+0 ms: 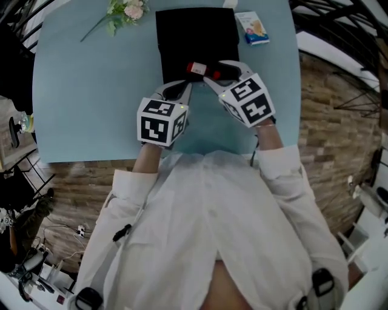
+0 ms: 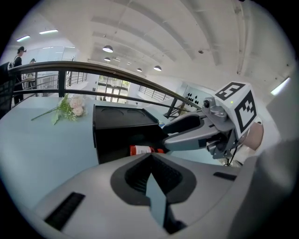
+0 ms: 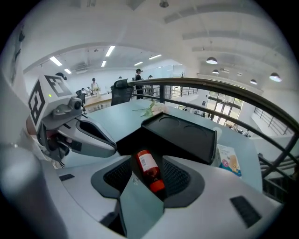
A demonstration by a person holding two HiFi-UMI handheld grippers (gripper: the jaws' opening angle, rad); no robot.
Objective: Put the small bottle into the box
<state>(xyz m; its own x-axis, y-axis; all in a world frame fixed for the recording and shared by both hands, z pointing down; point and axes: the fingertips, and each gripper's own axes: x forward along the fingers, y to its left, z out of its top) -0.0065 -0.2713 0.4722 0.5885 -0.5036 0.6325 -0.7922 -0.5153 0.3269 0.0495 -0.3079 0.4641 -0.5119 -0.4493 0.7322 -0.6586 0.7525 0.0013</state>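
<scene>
Head view: small bottle [image 1: 195,68], red cap, lay on its side at the near edge of the black box [image 1: 197,36] on the blue table [image 1: 91,91]. Right gripper [image 1: 212,71] was clamped on it. Right gripper view confirmed this: jaws closed against the bottle's sides, label end pointing toward the box and cap end toward the camera.

Left gripper [image 1: 182,85] sat just beside, near the box's front. Its jaws were drawn together at the tips with nothing between them.

Progress: judged late. The bottle had reached the box's mouth but was not released. Whether it was past the edge, I couldn't tell. Left to do: ease it in and let go.

Box interior was dark, no other contents made out. A flower sprig [image 1: 124,11] and a small packet [image 1: 252,28] lay outside it, well apart.
</scene>
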